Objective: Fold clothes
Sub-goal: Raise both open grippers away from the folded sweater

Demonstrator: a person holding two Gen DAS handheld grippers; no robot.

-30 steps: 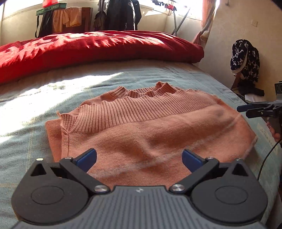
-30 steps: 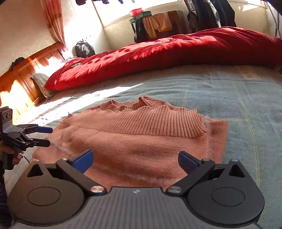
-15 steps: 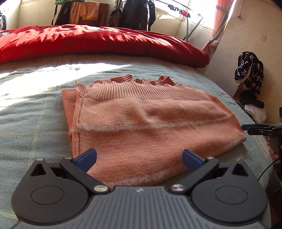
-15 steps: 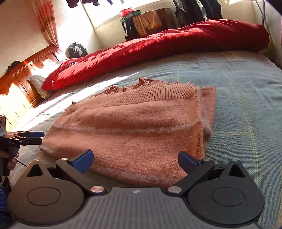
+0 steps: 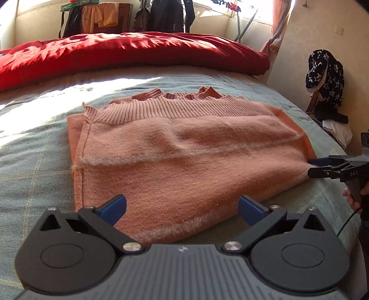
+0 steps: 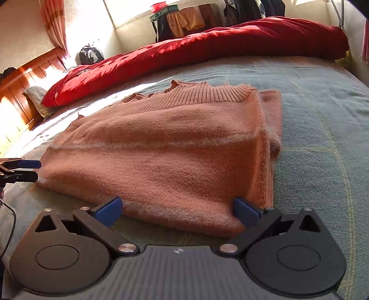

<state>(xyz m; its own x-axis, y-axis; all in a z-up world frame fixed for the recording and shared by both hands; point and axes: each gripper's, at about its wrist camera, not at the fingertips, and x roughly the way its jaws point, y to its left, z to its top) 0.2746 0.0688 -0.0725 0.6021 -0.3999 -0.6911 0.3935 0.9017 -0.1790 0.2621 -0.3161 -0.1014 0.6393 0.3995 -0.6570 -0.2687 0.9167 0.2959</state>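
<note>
A salmon-pink knitted sweater (image 5: 184,150) lies folded on the bed, its ribbed hem at the far side. My left gripper (image 5: 182,206) is open, low over the near edge, with its blue pads either side of the cloth. My right gripper (image 6: 177,208) is open too, at the near edge by the sweater (image 6: 173,150), close to its right fold. In the left wrist view the right gripper (image 5: 316,166) reaches the sweater's right corner. In the right wrist view the left gripper (image 6: 27,170) sits at the left corner. Neither holds cloth.
A grey-green bedspread (image 5: 34,150) covers the bed, with a red duvet (image 5: 126,50) piled along the far side. A wooden headboard (image 6: 23,92) stands at the left end. A star-patterned garment (image 5: 325,76) hangs by the wall on the right. Clothes (image 5: 101,16) hang at the back.
Both grippers have stayed open and shifted along the sweater's near edge. The right gripper has come in against the right corner. The sweater itself lies as before.
</note>
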